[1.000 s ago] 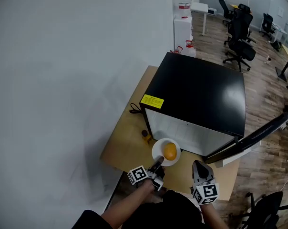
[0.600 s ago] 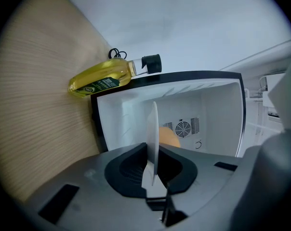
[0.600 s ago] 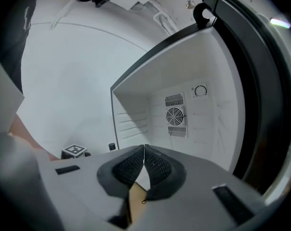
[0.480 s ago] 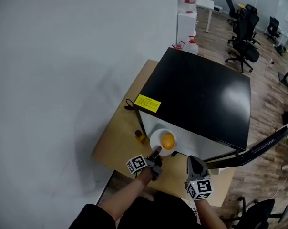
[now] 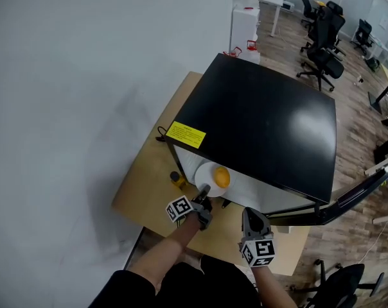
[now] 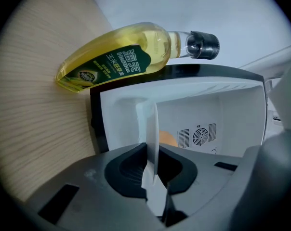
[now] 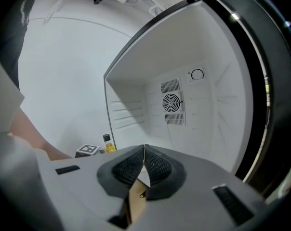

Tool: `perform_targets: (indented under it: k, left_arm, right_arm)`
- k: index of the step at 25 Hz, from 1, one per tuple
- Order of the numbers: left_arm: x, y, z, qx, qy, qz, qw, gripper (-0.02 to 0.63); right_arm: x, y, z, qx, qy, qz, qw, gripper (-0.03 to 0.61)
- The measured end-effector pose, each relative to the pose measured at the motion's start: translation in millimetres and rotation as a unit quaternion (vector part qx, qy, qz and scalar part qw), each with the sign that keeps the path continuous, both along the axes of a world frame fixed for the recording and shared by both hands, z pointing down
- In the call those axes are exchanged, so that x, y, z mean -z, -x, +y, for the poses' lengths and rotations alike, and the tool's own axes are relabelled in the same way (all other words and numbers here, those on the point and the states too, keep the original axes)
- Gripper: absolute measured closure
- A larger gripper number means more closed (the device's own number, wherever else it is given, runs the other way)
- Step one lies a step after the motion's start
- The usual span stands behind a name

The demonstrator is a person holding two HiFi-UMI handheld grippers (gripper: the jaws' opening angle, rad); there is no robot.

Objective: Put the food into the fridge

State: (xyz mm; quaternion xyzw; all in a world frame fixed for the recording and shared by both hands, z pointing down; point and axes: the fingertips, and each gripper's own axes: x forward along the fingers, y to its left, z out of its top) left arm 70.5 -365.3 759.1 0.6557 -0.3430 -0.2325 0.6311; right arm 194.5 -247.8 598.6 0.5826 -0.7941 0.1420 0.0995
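Note:
A white plate [image 5: 205, 172] carrying an orange [image 5: 221, 177] hangs at the mouth of the open black mini fridge [image 5: 264, 120]. My left gripper [image 5: 203, 190] is shut on the plate's near rim. In the left gripper view the plate [image 6: 154, 129] stands edge-on between the jaws of that gripper [image 6: 152, 151], and the orange [image 6: 168, 138] peeks out behind it against the fridge's white interior [image 6: 218, 109]. My right gripper [image 5: 250, 218] hovers over the table, to the right of the left gripper and in front of the fridge. It is shut and holds nothing [image 7: 144, 151].
A bottle of yellow oil [image 5: 176, 179] stands on the wooden table [image 5: 149, 185] left of the fridge opening, close to the left gripper [image 6: 116, 59]. The fridge door [image 5: 338, 199] hangs open to the right. Office chairs [image 5: 322, 50] stand far behind.
The left gripper has carried the plate with the orange forward, from over the table to the fridge opening. The right gripper has followed, staying shut.

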Motion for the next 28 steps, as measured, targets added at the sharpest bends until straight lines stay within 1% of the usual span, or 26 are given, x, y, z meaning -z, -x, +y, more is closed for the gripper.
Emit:
perform_targets:
  k: [5, 9, 18, 24, 28]
  left_arm:
    - [-13, -7, -12, 0.001, 0.008, 0.006, 0.9999, 0.584]
    - [-20, -12, -20, 0.001, 0.011, 0.003, 0.9999, 0.584]
    - [-22, -20, -34, 0.006, 0.019, 0.013, 0.9997, 0.584]
    - [-23, -21, -41, 0.026, 0.049, 0.031, 0.9980, 0.584]
    - [-25, -21, -42, 0.029, 0.068, 0.027, 0.9969, 0.584]
  right_arm:
    - [-8, 2, 4, -0.001, 0.009, 0.001, 1.000, 0.518]
    - [-13, 2, 8, 0.000, 0.015, 0.004, 1.000, 0.518]
    - [-17, -3, 12, -0.005, 0.021, 0.003, 1.000, 0.518]
    - [-15, -5, 13, -0.008, 0.021, 0.004, 1.000, 0.518]
    - [-13, -7, 13, -0.010, 0.020, 0.004, 1.000, 0.518]
